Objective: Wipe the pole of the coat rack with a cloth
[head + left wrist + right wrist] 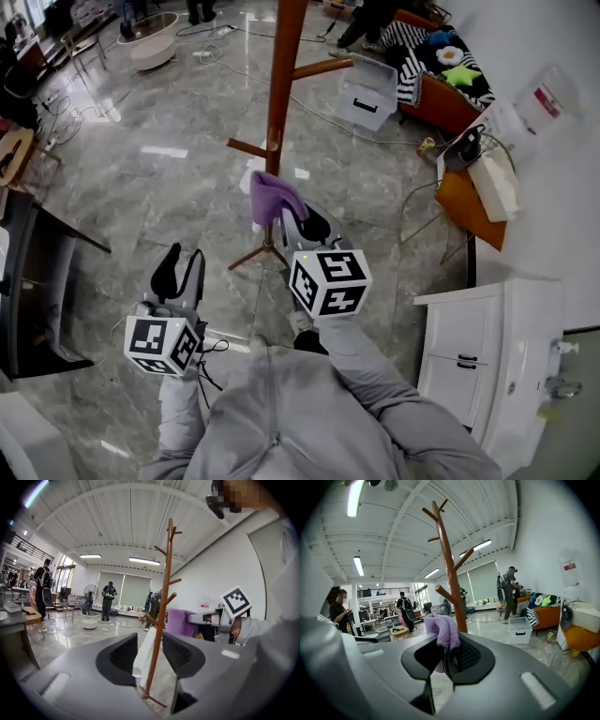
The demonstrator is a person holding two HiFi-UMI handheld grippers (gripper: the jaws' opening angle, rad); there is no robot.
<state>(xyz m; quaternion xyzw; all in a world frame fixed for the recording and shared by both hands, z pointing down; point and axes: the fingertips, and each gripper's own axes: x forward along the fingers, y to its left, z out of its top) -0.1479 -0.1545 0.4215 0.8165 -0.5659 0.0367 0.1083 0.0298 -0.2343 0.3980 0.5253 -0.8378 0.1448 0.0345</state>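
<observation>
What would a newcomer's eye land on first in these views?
The purple cloth stands out, pinched in the right gripper close to the brown coat rack pole, which rises at top centre of the head view. Next comes the left gripper at lower left, jaws apart and empty.

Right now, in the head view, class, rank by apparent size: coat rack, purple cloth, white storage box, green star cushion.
1. coat rack
2. white storage box and purple cloth, about alike; the cloth is nearer the camera
3. green star cushion
</observation>
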